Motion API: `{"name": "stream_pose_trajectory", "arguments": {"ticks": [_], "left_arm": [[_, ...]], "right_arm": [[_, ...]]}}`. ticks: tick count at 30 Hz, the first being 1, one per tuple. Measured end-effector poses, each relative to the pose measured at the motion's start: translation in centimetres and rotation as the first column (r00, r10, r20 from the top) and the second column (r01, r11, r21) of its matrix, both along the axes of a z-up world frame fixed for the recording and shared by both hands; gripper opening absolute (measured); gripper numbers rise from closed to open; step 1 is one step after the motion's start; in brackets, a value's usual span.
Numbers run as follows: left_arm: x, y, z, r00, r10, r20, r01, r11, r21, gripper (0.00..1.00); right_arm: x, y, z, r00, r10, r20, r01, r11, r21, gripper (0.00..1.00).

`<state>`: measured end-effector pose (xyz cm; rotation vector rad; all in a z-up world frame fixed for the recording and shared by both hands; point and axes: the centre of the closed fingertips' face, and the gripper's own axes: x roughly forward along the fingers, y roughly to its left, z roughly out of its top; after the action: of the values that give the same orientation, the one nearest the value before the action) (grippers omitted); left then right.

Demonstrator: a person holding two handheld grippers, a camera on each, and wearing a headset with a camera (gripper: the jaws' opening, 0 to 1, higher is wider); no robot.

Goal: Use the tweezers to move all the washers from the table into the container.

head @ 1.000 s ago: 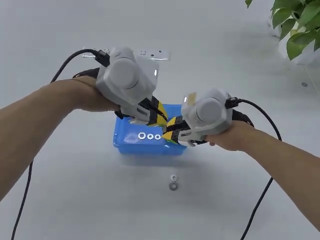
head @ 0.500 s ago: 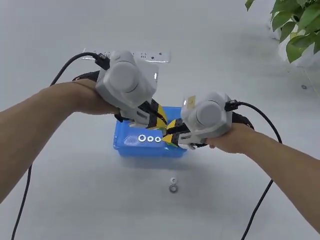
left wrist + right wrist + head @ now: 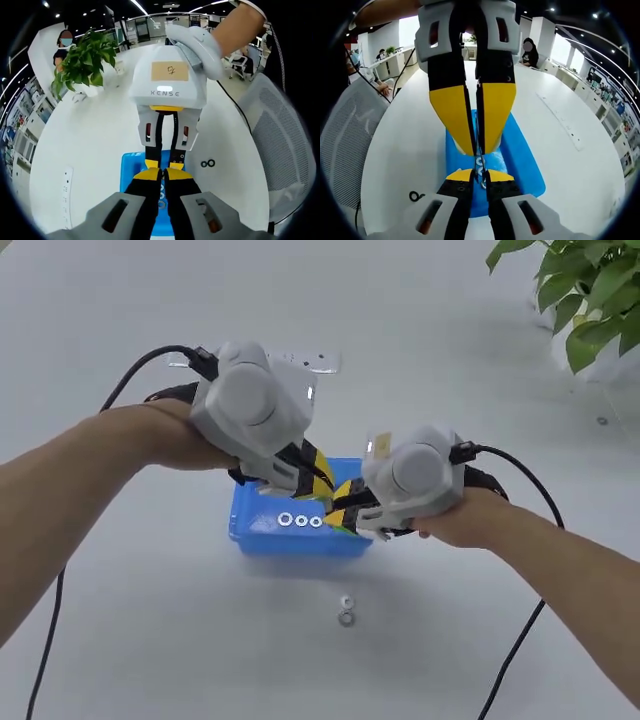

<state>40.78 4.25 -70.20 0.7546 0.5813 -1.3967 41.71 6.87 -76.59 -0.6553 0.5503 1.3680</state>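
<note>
Washers (image 3: 300, 521) line up sideways in the container (image 3: 248, 530); left hand-held gripper (image 3: 163, 171), right hand-held gripper (image 3: 480, 173): jaws together.

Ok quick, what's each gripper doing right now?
Left gripper: shut on the tweezers.
Right gripper: shut; on what cannot be told.

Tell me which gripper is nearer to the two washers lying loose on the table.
Right. The right gripper hangs over the near side of the blue container, just behind the washers. The left gripper sits farther back over the container.
</note>
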Motion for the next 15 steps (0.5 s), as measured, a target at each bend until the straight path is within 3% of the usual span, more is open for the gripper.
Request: {"name": "stream_pose_trajectory", "arguments": {"ticks": [11,15], "left_arm": [[-0.4,0.0,2.1,0.999,0.003,0.033,-0.003,1.0,-0.002,0.06],[-0.8,0.1,2.7,0.999,0.009,0.031,-0.009,1.0,-0.006,0.06]], "right_arm": [[-0.3,0.1,2.1,0.999,-0.007,0.036,0.006,1.0,0.021,0.11],[-0.6,0.2,2.8,0.999,-0.002,0.051,0.001,1.0,0.023,0.11]]}}
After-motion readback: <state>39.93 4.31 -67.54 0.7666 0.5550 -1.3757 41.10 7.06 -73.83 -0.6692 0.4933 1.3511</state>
